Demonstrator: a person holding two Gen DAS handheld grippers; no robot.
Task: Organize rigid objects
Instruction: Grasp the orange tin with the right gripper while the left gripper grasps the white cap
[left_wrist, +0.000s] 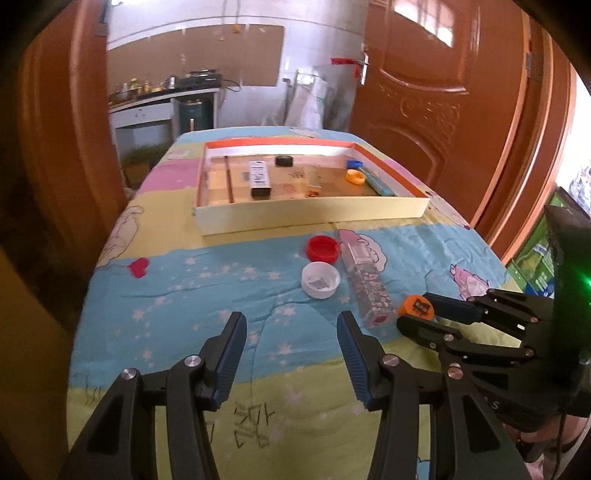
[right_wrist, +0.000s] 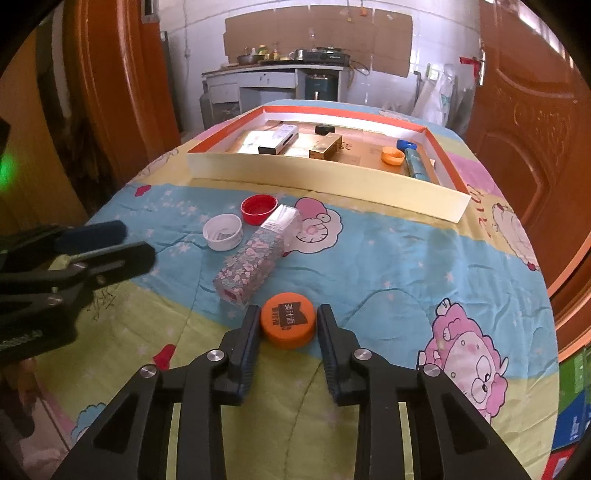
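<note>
My right gripper (right_wrist: 288, 314) is shut on an orange bottle cap (right_wrist: 288, 325), its pads against both sides, just above the quilt; the cap also shows in the left wrist view (left_wrist: 416, 306). My left gripper (left_wrist: 291, 321) is open and empty over the quilt, near the table's front. A red cap (left_wrist: 324, 249), a white cap (left_wrist: 320, 279) and a flowered long box (left_wrist: 364, 278) lie between the grippers and the shallow cardboard tray (left_wrist: 310, 218). The tray holds a black-and-white box (left_wrist: 259, 177), a black cap (left_wrist: 284, 160), a blue cap (left_wrist: 354, 164), an orange cap (left_wrist: 355, 177) and a blue tube (right_wrist: 417, 165).
The table wears a cartoon quilt (right_wrist: 369, 258). Brown wooden doors (left_wrist: 436, 74) stand on both sides. A kitchen counter with a stove (right_wrist: 295, 62) lies behind the table. Coloured boxes (right_wrist: 572, 398) sit at the far right edge.
</note>
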